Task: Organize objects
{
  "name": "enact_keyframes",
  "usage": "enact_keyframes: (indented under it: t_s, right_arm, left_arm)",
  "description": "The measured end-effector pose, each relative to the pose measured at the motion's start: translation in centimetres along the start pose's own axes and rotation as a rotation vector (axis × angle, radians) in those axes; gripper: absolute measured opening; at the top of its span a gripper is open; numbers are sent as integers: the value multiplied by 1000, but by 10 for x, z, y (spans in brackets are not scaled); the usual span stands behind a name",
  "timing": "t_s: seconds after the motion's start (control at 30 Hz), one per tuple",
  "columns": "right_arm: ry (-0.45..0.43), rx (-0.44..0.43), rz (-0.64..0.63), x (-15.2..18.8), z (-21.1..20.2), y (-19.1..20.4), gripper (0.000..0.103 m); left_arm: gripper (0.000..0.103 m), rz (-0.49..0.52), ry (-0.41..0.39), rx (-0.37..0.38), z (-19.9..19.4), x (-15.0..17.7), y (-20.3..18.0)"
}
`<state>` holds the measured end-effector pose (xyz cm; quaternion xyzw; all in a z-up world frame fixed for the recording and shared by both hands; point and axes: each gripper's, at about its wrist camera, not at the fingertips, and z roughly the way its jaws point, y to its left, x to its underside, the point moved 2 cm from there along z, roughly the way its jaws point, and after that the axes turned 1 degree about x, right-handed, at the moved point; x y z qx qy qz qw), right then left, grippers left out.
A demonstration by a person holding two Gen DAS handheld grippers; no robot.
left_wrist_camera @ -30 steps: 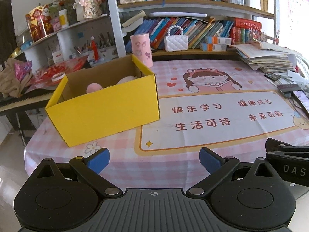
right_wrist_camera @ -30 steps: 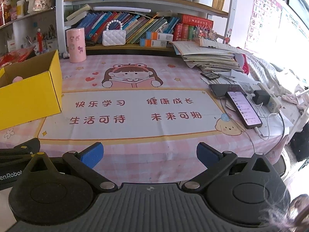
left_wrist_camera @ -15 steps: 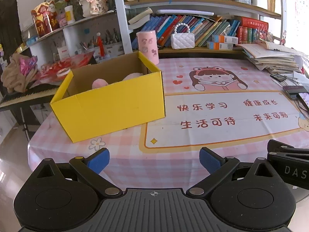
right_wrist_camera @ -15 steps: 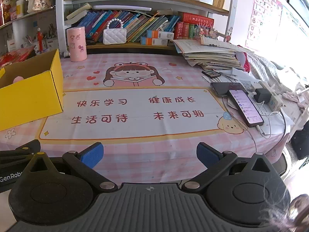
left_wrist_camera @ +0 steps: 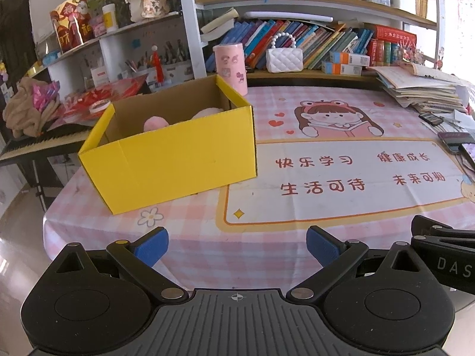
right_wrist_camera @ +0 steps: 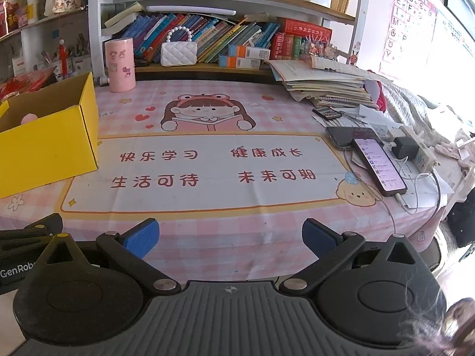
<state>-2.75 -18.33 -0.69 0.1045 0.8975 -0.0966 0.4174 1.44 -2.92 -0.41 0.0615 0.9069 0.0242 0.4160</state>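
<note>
Yellow box (left_wrist_camera: 175,160) blocks table's left, phones (right_wrist_camera: 380,163) crowd right, middle mat (right_wrist_camera: 207,166) open

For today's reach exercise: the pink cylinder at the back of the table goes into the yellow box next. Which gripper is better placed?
Left, probably. The left gripper faces the yellow box with the pink cylinder right behind it. The right gripper sits further right.

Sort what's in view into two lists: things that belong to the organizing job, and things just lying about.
Likely part of the job:
- yellow box, open on top
- pink soft items inside it
- left tool and right tool, both open and empty

Probably just lying about:
- pink cylinder
- white quilted purse
- paper stack
- phones
</note>
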Motion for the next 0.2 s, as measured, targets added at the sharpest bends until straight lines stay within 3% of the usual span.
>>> enact_keyframes:
  t_s: [0.2]
  right_arm:
    - [9,-7,-9,-1,4,0,103]
  left_arm:
    - [101,-6,16,-2,5,-2,0]
